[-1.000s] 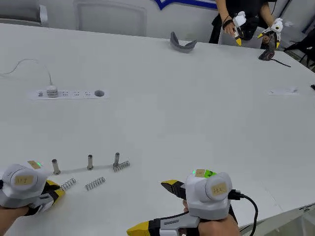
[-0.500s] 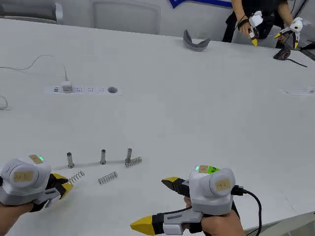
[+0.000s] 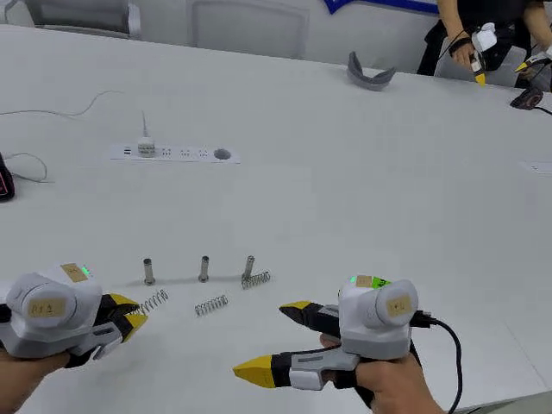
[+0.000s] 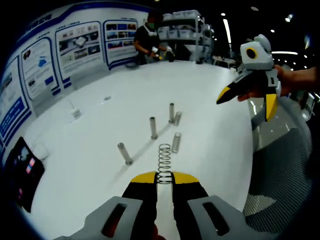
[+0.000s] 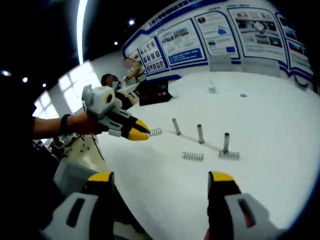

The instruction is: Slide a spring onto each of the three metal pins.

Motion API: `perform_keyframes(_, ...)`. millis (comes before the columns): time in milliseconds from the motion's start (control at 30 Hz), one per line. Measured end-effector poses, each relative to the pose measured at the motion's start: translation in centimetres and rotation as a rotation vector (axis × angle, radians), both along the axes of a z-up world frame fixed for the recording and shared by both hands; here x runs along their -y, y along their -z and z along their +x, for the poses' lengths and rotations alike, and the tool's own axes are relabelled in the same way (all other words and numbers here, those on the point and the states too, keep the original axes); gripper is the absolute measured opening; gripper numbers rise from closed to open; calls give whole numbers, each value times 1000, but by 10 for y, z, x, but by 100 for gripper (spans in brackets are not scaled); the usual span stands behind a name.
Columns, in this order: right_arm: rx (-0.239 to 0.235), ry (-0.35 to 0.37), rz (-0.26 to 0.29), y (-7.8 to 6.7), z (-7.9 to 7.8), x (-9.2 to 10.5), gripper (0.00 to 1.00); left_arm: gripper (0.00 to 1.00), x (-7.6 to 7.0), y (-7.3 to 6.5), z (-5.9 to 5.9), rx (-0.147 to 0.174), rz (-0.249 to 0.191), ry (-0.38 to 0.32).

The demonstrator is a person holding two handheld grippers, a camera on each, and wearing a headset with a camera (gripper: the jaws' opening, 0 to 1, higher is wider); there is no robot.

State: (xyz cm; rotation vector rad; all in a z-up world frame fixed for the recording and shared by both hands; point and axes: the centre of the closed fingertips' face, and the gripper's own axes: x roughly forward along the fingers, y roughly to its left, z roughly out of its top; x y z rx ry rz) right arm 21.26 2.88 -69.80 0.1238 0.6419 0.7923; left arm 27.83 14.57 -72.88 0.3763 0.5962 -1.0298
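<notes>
Three short metal pins stand upright in a row on the white table. My left gripper is shut on the end of one spring, which sticks out ahead of its jaws toward the leftmost pin. A second spring lies loose in front of the middle pin. Beside the rightmost pin's foot lies a third spring. To the right of the pins, my right gripper is open and holds nothing.
A white power strip with a plugged cable lies further back. A dark grey curved object rests at the far edge. A person with grippers stands at the far right. The table's near edge runs close behind my right hand.
The head camera has panned, which shifts the whole scene right. My left gripper keeps its hold on the spring near the leftmost pin. The right gripper stays open.
</notes>
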Motion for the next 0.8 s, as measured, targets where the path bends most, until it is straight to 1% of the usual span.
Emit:
perform_keyframes(133, -1, -14, 53, -6, 7, -12, 72, 10, 2, -4, -4, 14, -2, 18)
perform_keyframes(167, -1, -21, 78, -9, 10, -17, 70, 10, 2, -5, -5, 17, -6, 19)
perform_keyframes(233, 0, -33, 123, -15, 13, -25, 64, 10, 4, -9, -7, 23, -12, 26)
perform_keyframes(333, 0, -47, 171, -23, 18, -36, 56, 10, 7, -15, -13, 32, -21, 43)
perform_keyframes(367, 1, -51, 179, -24, 20, -39, 54, 10, 8, -18, -16, 35, -21, 50)
perform_keyframes(467, 4, -65, 194, -27, 24, -49, 49, 10, 11, -21, -19, 40, -29, 68)
perform_keyframes(600, 4, -85, 208, -30, 28, -61, 45, 10, 18, -28, -25, 51, -37, 100)
perform_keyframes(800, -14, -90, 236, -28, 30, -68, 39, 10, 28, -38, -33, 62, -55, 134)
